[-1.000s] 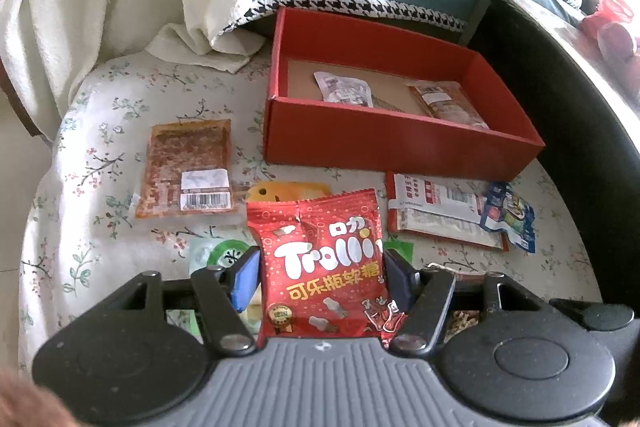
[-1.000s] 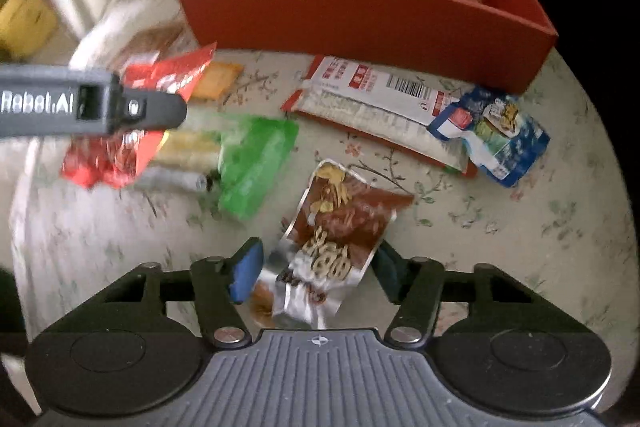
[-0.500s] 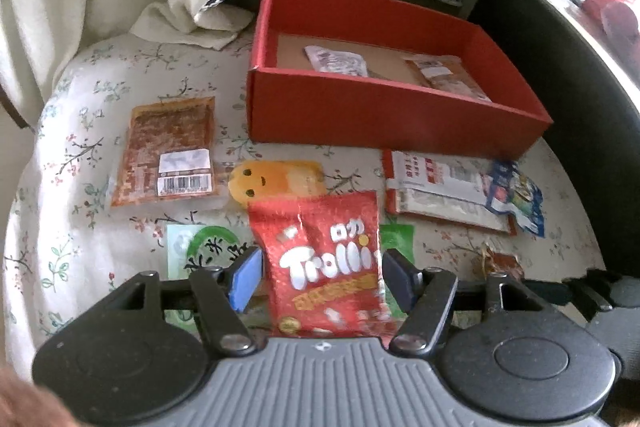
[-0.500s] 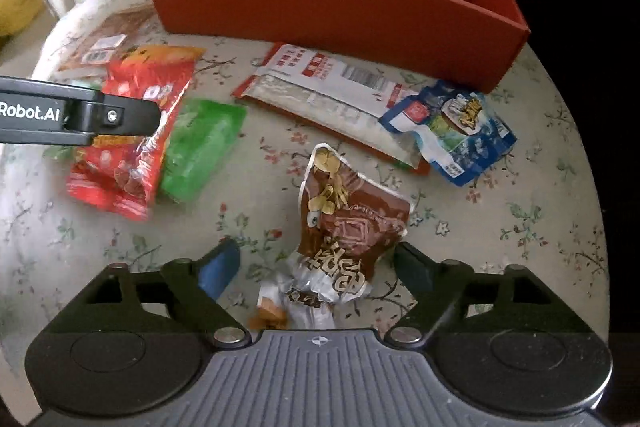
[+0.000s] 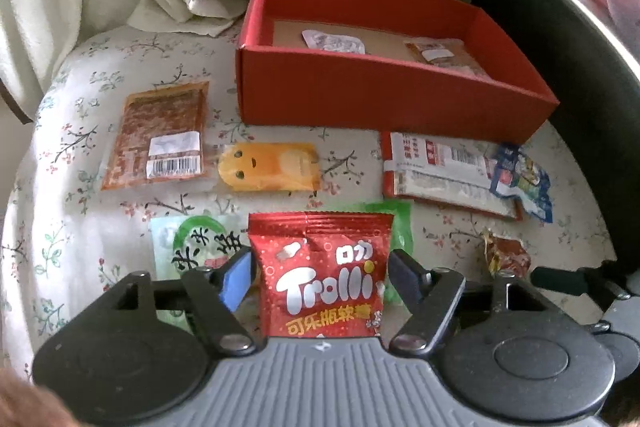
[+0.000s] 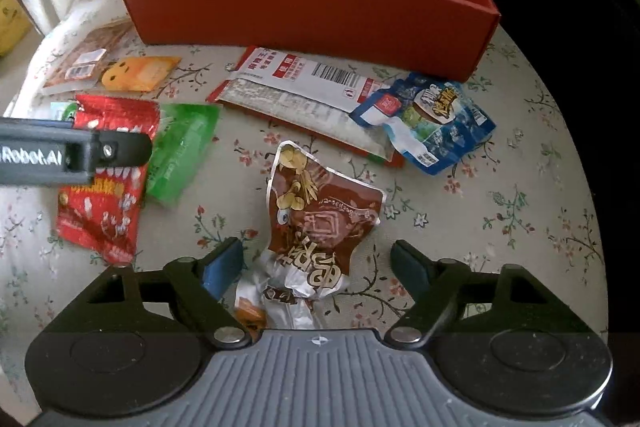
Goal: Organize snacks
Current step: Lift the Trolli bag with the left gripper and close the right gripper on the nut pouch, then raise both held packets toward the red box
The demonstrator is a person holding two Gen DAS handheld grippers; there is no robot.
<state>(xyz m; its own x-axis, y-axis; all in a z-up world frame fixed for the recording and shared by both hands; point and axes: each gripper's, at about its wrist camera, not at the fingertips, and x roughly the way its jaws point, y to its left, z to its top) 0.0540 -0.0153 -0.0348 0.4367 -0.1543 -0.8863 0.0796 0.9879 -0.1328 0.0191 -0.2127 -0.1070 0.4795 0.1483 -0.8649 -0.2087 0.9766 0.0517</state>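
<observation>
My left gripper [image 5: 320,277] is shut on a red Trolli candy bag [image 5: 322,273] and holds it above the floral cloth; the bag also shows in the right wrist view [image 6: 106,179] under the left gripper's body [image 6: 72,157]. My right gripper [image 6: 318,265] is open, its fingers on either side of a brown snack packet [image 6: 320,227] that lies on the cloth. The red box [image 5: 384,99] stands at the back with two packets inside, a silver one [image 5: 332,41] and an orange-brown one [image 5: 444,57].
On the cloth lie a brown jerky pack [image 5: 160,137], an orange smiley pack [image 5: 272,167], a green pack [image 6: 182,151], a long white-red pack [image 6: 308,89] and a blue pack [image 6: 434,119]. A dark table edge [image 5: 592,67] runs along the right.
My left gripper has drawn back and up with the Trolli bag. My right gripper has opened wider around the brown packet, which now lies free on the cloth.
</observation>
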